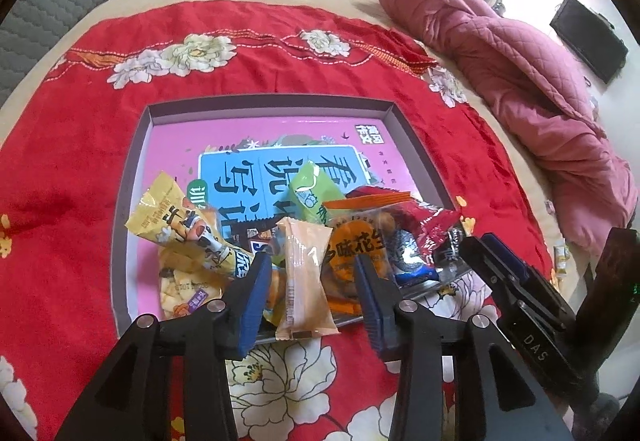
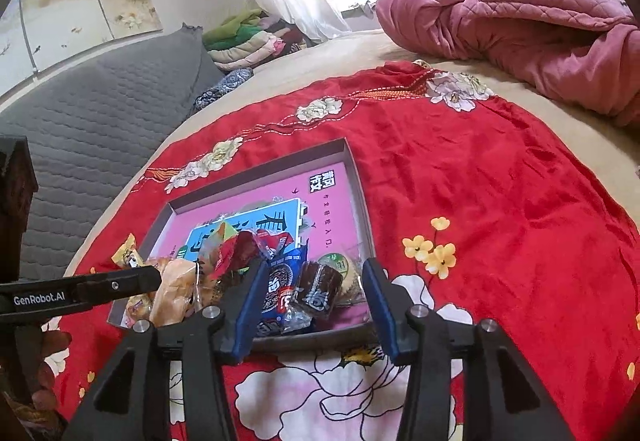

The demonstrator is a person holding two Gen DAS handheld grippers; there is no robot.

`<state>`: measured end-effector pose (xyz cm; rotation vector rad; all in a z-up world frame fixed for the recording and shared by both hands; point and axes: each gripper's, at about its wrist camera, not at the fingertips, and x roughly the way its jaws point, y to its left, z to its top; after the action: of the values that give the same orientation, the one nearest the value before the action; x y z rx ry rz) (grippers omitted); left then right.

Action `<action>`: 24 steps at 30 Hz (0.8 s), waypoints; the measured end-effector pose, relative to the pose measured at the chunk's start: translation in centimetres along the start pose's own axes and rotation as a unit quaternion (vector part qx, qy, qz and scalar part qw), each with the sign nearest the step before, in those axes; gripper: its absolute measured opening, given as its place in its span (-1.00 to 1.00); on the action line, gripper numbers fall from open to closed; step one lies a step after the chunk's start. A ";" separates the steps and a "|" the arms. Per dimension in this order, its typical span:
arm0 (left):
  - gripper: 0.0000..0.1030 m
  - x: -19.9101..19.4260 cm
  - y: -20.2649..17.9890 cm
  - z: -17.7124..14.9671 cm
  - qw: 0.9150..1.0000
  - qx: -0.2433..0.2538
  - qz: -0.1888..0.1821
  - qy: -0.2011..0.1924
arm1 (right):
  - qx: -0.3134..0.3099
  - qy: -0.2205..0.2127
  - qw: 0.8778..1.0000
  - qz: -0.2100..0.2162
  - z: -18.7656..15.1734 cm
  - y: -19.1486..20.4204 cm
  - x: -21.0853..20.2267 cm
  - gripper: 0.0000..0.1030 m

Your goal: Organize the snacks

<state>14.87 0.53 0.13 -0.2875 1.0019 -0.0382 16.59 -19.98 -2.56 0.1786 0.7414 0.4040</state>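
Lengthwise, peach snack packet [image 1: 303,281] points away, probably loose between parted jaws.

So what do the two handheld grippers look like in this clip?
Both are black plastic with two blue ribbed pads each and silver pivot screws. The left gripper reads "GenRobot.AI" on its side in the right wrist view; the right gripper shows "DAS" in the left wrist view.

Both grippers tilt downward side by side, the left gripper [image 1: 314,295] and the right gripper [image 2: 316,305] each with jaws parted and pads pressing on nothing.
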 end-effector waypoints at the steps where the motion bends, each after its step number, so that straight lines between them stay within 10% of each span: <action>1: -0.15 -0.2 -0.1 0.0 1.000 0.001 0.000 -0.001 | 0.000 -0.001 1.000 -0.001 0.0 0.0 -0.1 -0.05; 24: 0.13 -5.1 -1.0 -3.7 0.999 0.007 0.036 -0.024 | -0.062 0.003 0.997 -0.039 -0.9 4.0 -5.0 0.58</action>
<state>9.15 -0.39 2.70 -0.2374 0.9638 0.0264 11.54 -18.42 1.07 0.0330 0.7240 0.3754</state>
